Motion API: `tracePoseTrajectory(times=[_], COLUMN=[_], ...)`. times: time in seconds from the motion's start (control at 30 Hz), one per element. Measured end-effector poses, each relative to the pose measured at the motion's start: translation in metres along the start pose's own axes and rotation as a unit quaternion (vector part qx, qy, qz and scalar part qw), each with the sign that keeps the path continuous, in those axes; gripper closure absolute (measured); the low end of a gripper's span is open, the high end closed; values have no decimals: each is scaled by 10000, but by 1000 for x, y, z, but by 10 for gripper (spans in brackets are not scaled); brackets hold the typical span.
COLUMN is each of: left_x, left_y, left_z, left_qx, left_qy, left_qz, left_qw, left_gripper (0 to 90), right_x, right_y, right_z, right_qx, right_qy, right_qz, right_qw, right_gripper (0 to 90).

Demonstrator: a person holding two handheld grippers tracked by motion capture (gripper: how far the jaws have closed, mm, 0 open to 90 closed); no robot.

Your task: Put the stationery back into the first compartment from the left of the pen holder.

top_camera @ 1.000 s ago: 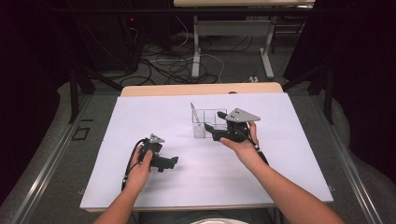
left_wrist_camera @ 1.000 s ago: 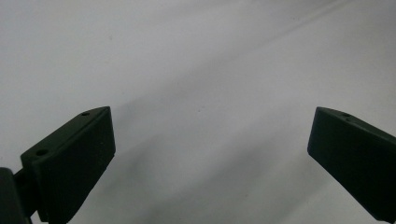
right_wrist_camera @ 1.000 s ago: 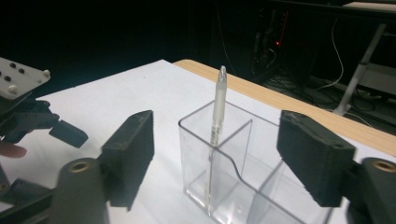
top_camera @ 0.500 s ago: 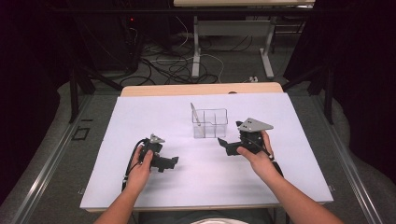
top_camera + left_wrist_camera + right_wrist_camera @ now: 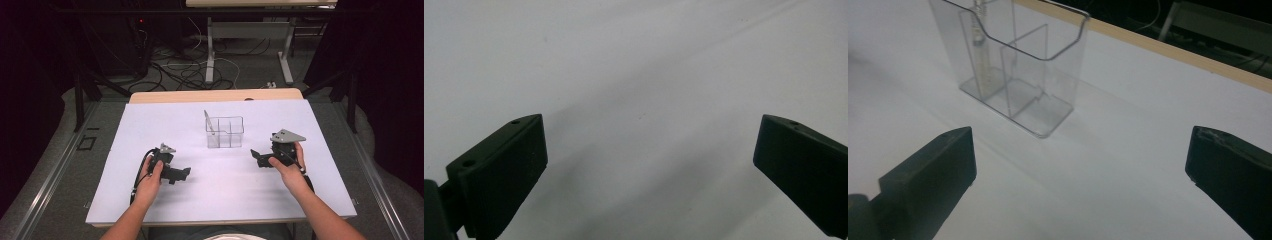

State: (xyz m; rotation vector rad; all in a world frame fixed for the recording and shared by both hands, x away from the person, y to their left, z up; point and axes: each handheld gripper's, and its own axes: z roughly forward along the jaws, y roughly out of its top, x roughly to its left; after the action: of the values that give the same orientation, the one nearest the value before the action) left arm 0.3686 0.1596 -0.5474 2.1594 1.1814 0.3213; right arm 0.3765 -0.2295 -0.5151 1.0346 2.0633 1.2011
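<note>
Clear plastic holder [image 5: 225, 132] stands mid-table with a thin pen [image 5: 209, 123] leaning in its left slot. Nearest me, my left gripper [image 5: 185, 173] rests wide and empty on the smooth white table [image 5: 150, 120]. My right gripper [image 5: 256, 156], jaws just opened wide and empty, should back off slowly, so the light, see-through box doesn't tip.

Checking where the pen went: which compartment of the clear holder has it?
The holder's left compartment in the high view: the pen leans there, sticking above the rim; the others look empty.

Clear divided holder [image 5: 225, 132] stands upright mid-table, a pen [image 5: 210, 123] leaning inside
</note>
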Motion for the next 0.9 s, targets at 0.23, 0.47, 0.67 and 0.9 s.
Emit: tracePoseTrajectory(times=[0.23,0.47,0.67,0.9], left_x=[-1,-1,-1,2], left_y=[0,1,1,1], left_z=[0,1,1,0], left_qx=[0,-4,-5,-1], left_qy=[4,-9,-8,35], left_qz=[-45,-1,5,-19], left_qw=[10000,10000,10000,10000], left_gripper=[10,10,10,10], right_x=[-13,-22,-29,-33], right_y=[-11,-22,-27,-30], right_z=[2,7,9,9], right_qx=[75,315,472,571], right_qy=[-188,-342,-408,-539], right_qz=[108,421,666,737], right_qw=[9997,9980,9958,9942], right_gripper=[0,0,0,0])
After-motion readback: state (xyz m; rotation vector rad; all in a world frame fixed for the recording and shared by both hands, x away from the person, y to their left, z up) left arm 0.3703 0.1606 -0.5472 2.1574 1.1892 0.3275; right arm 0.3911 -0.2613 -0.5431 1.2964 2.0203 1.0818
